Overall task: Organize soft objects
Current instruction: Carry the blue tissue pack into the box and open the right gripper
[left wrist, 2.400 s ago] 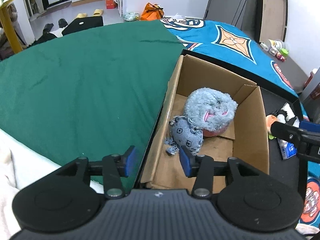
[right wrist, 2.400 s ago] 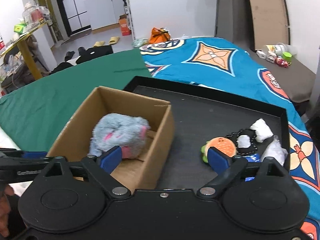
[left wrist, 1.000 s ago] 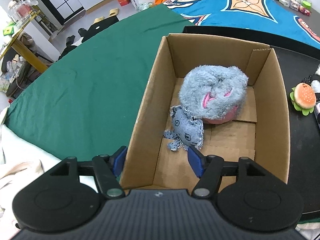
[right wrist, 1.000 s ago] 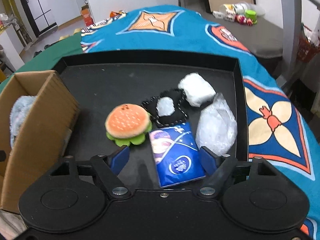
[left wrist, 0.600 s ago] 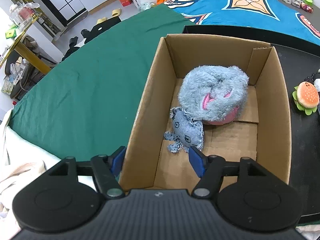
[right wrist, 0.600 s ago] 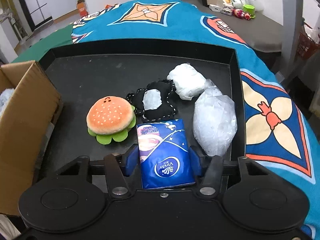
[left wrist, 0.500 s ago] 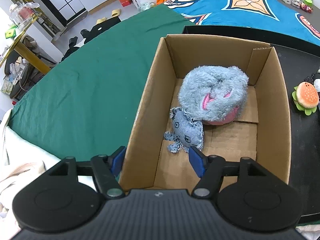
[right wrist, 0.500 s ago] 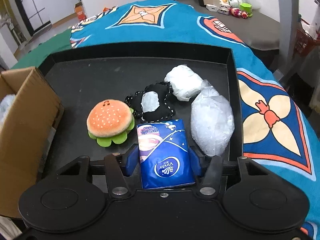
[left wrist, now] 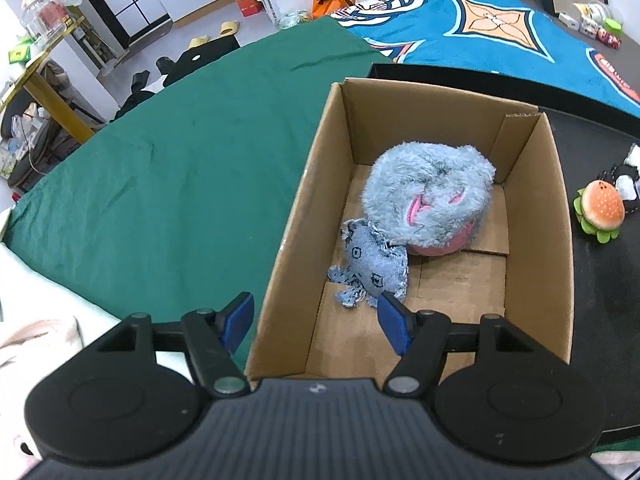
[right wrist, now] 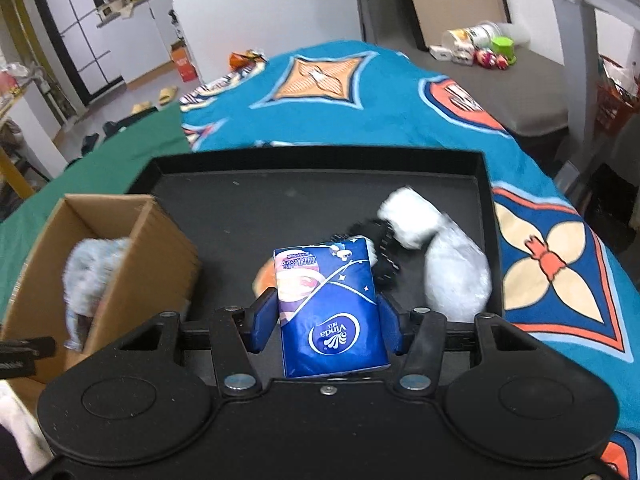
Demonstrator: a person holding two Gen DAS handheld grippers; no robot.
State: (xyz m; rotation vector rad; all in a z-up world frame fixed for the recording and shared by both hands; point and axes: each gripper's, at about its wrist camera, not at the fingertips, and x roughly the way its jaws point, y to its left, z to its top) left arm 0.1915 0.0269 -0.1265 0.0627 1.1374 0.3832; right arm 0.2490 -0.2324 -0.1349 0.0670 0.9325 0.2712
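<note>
My right gripper (right wrist: 326,322) is shut on a blue tissue pack (right wrist: 328,304) and holds it above the black tray (right wrist: 312,168). Behind the pack lie a burger plush (right wrist: 265,276), a black-and-white soft toy (right wrist: 382,248) and a clear plastic bag (right wrist: 456,276). The cardboard box (left wrist: 532,216) holds a fluffy grey plush (left wrist: 428,196) and a blue denim plush (left wrist: 372,268); it also shows in the right wrist view (right wrist: 132,264). My left gripper (left wrist: 316,322) is open over the box's near left wall. The burger plush (left wrist: 602,210) lies right of the box.
A green cloth (left wrist: 168,168) covers the surface left of the box. A blue patterned blanket (right wrist: 360,100) lies beyond and right of the tray. White fabric (left wrist: 36,332) lies at the near left. Bottles and toys (right wrist: 476,50) stand far back on a grey surface.
My right gripper closed on the tissue pack and lifted it off the tray, swinging back toward the box. My left gripper stayed open over the box.
</note>
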